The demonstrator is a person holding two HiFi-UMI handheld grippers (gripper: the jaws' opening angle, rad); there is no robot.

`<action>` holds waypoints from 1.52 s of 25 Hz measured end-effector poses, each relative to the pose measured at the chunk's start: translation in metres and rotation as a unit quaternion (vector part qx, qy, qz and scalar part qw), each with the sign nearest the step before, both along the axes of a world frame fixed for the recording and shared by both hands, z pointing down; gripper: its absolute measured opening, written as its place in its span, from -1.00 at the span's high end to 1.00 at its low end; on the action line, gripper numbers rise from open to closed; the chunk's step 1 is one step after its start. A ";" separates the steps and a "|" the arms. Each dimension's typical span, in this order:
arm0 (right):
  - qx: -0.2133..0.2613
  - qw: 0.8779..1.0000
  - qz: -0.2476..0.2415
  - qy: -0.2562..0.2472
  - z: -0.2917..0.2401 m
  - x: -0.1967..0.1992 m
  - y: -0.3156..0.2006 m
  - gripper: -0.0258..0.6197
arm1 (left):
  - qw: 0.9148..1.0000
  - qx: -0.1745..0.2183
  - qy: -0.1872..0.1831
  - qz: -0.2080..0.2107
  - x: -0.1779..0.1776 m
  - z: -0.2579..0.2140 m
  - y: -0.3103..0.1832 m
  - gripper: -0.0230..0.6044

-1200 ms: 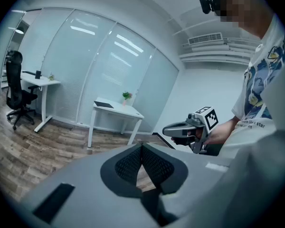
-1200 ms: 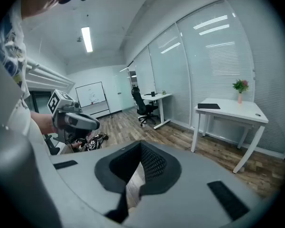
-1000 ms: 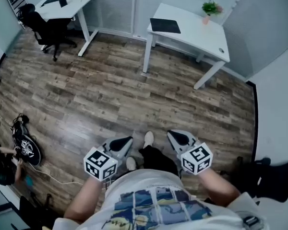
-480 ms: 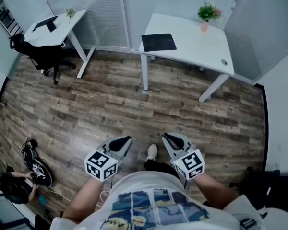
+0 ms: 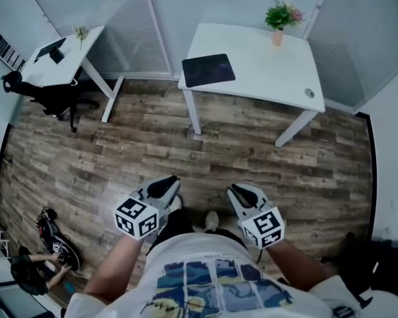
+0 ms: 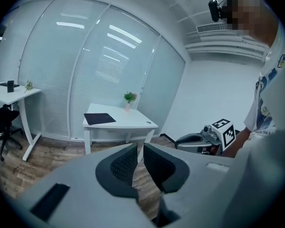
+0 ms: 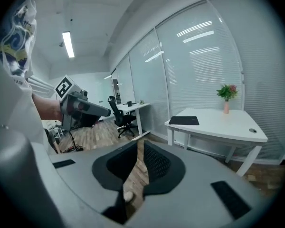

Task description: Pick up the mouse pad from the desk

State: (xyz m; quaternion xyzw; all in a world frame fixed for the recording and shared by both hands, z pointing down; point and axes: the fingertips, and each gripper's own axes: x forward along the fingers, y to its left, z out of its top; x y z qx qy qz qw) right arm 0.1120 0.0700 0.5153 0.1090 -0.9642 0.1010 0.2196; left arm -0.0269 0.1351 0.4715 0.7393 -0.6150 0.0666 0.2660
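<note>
Both arms reach out from the body, bare below the sleeves, side by side over the wood floor (image 5: 119,151). The L hand-held gripper (image 5: 167,185) and the R hand-held gripper (image 5: 241,192) point at the white desk (image 5: 265,65) and tip down a bit. They are well apart from the desk. A shoe (image 5: 211,220) shows on the floor between them.

L hand-held gripper: jaws are opening, w/ a thin gap and nothing in it, so it is released. R hand-held gripper: jaws look pinched together at the tips, I think, w/ just a slit of floor showing behind them. It holds nothing.

The mouse pad (image 5: 208,69) is dark and flat. It lies on the desk near the left front corner, untouched. A pink pot w/ a green plant (image 5: 277,18) stands at the back of the desk. A small round thing (image 5: 310,93) sits near the right edge.

Each hand-held gripper has a cube w/ black & white square marks, no words. The shirt (image 5: 212,283) has a blue picture; any letters on it are too blurry to read.
</note>
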 end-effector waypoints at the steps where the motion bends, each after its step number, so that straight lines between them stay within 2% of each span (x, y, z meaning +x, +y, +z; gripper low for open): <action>1: 0.002 1.000 0.005 -0.003 0.000 -0.003 -0.009 0.79 | 1.000 0.001 -0.001 0.003 -0.006 -0.001 -0.010 0.83; 11: 0.035 0.994 0.101 0.012 0.002 -0.036 -0.121 0.76 | 0.999 0.016 0.001 0.032 -0.101 0.011 -0.138 0.64; 16: 0.032 0.989 0.146 0.017 -0.004 -0.080 -0.172 0.74 | 0.998 0.018 -0.008 0.064 -0.169 0.019 -0.214 0.60; 19: 0.030 0.984 0.173 0.021 -0.010 -0.106 -0.198 0.73 | 0.998 0.007 0.009 0.065 -0.215 0.031 -0.255 0.58; 25: 0.015 0.975 0.220 0.037 -0.004 -0.142 -0.231 0.73 | 0.997 -0.027 0.008 0.069 -0.295 0.076 -0.326 0.56; 34: 0.009 0.960 0.274 0.046 0.001 -0.171 -0.266 0.78 | 0.994 -0.070 0.054 0.059 -0.375 0.145 -0.418 0.56; 38: 0.008 0.951 0.304 0.053 0.001 -0.171 -0.272 0.79 | 0.992 -0.089 0.076 0.054 -0.396 0.175 -0.451 0.56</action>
